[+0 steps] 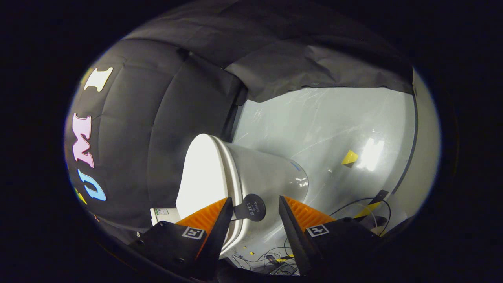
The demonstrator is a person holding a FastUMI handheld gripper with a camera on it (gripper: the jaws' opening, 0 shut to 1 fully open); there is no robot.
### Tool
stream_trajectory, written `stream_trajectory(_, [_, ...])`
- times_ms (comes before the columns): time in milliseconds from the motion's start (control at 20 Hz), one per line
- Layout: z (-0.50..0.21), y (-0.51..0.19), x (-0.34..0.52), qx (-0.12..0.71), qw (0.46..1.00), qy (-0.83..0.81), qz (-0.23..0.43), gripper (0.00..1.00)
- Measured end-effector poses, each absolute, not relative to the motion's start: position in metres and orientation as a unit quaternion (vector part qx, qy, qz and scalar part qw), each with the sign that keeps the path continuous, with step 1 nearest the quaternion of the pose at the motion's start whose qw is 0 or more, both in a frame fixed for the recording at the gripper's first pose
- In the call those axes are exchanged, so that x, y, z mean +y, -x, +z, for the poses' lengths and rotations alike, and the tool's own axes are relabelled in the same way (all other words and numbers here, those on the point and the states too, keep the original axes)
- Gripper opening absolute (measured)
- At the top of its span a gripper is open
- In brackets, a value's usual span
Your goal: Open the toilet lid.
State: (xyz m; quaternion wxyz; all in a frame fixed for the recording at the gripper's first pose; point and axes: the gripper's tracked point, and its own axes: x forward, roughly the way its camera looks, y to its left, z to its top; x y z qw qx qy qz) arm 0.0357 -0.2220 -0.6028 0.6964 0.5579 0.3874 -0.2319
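Gripper view: we ride on the gripper (pixel 253 210), rolled sideways, looking along its parted fingers, close on the toilet (pixel 235 173); floor (pixel 334 125) toward 2 o'clock.

A round black tab (pixel 251 207) sticks out from the edge of the toilet lid (pixel 204 177), between the spread fingers of the hand-held gripper (pixel 253 214). It carries pale lettering that looks like "THIS LIFE", though the small word between them is too tiny to read. Each finger (pixel 204 220) wears a square black-and-white marker (pixel 193 232), a pattern and not text. A white label (pixel 162 212) beside the lid is too blurred to read.
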Motion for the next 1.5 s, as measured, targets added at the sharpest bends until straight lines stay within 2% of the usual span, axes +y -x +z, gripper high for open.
stream_trajectory(50, [-0.606,-0.037,-0.219,0.388,0.695,-0.560,-0.230,0.77])
stream_trajectory(100, [-0.609,-0.041,-0.217,0.388,0.694,-0.563,-0.227,0.70])
stream_trajectory(150, [-0.611,-0.043,-0.213,0.387,0.692,-0.567,-0.222,0.70])
stream_trajectory(200, [-0.614,-0.045,-0.209,0.391,0.691,-0.568,-0.218,0.55])
stream_trajectory(450, [-0.598,-0.035,-0.212,0.365,0.697,-0.582,-0.205,0.19])
stream_trajectory(500, [-0.616,-0.051,-0.207,0.365,0.701,-0.579,-0.203,0.10])
stream_trajectory(950, [-0.582,-0.049,-0.204,0.363,0.731,-0.548,-0.184,0.07])
stream_trajectory(1500, [-0.442,-0.075,-0.174,0.321,0.848,-0.399,-0.134,0.05])
